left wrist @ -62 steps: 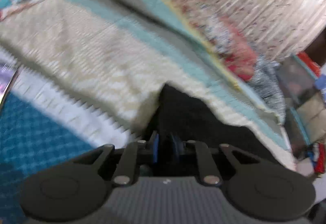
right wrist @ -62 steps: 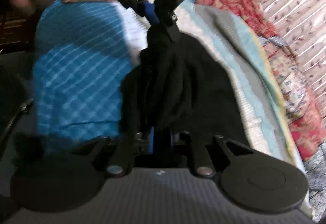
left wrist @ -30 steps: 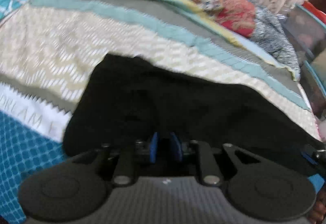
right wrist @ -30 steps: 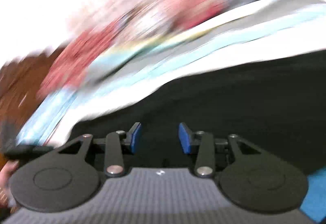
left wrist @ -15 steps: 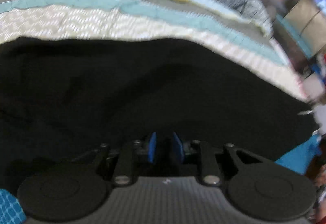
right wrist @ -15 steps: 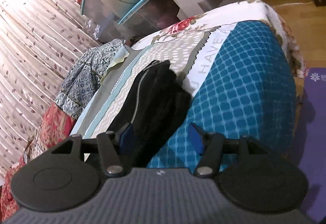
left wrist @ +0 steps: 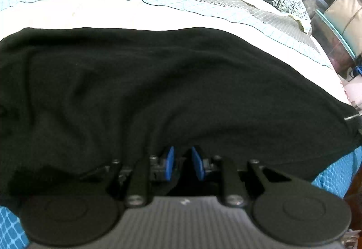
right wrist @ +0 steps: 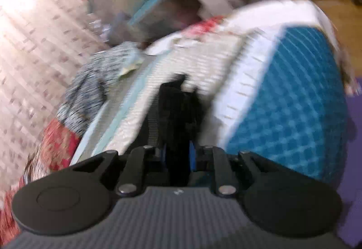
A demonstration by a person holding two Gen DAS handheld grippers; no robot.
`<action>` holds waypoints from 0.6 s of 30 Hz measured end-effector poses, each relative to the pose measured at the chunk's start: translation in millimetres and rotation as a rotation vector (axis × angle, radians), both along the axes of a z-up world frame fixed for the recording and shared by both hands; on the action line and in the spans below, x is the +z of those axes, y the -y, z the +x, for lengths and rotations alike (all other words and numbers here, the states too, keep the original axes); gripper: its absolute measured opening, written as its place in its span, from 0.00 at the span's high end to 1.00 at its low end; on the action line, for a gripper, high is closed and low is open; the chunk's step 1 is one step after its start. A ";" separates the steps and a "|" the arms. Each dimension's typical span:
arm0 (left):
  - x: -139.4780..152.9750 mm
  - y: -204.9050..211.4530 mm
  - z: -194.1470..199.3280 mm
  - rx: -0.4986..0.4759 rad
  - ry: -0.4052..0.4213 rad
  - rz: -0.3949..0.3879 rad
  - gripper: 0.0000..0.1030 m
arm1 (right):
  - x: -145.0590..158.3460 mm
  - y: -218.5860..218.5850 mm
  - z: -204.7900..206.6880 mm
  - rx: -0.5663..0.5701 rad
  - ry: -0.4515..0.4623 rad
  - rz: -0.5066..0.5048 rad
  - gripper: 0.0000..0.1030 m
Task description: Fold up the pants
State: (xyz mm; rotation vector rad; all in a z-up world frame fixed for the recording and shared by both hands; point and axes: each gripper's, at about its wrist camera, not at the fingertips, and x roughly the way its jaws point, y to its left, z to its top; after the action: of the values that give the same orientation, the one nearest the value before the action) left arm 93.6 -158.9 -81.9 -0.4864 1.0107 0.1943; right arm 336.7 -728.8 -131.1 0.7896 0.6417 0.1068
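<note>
Black pants (left wrist: 158, 90) on your bed.
They lie spread sideways, rumpled and creased, their near edge drawn up in folds.

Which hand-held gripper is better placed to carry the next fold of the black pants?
Probably the right hand-held gripper: its jaws have just been closing onto the end of the black pants. The left hand-held gripper pinches the long edge mid-garment, better as an anchor.

Matt black cloth pants (left wrist: 158, 81) lie on a printed, quilted cloth bedspread (left wrist: 140, 13).
</note>
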 end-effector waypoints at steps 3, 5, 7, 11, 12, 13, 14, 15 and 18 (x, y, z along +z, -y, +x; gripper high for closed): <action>3.0 -1.0 -0.6 0.013 0.010 -0.019 0.81 | 33.5 -32.9 -5.4 0.110 0.086 -0.111 0.81; 8.4 -3.0 -5.7 0.008 0.035 -0.030 0.80 | 56.5 -63.5 -12.2 0.221 0.157 -0.200 0.81; 14.4 -1.5 -11.2 -0.003 0.065 -0.039 0.80 | 73.4 -100.7 -22.1 0.357 0.225 -0.313 0.81; 22.4 -1.1 -24.7 -0.017 0.100 -0.048 0.80 | 81.7 -175.9 -52.0 0.638 0.329 -0.532 0.81; 23.3 -2.7 -28.9 -0.016 0.107 -0.053 0.80 | 77.7 -192.2 -59.3 0.704 0.342 -0.571 0.81; 23.7 -4.5 -32.3 -0.015 0.112 -0.059 0.80 | 72.7 -209.4 -67.5 0.766 0.351 -0.609 0.81; 23.7 -6.8 -36.1 -0.012 0.113 -0.065 0.79 | 65.8 -226.2 -74.5 0.820 0.349 -0.639 0.81; 23.9 -10.2 -39.7 -0.009 0.112 -0.069 0.77 | 57.2 -241.7 -79.3 0.865 0.335 -0.667 0.80; 23.7 -17.8 -47.2 0.009 0.108 -0.079 0.74 | 29.3 -276.2 -89.7 0.959 0.286 -0.813 0.69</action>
State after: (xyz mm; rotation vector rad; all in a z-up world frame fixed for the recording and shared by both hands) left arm 46.4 -141.1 -58.1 -0.5679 0.9133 0.1349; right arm 247.0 -452.7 -101.7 -0.3623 0.6672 0.7660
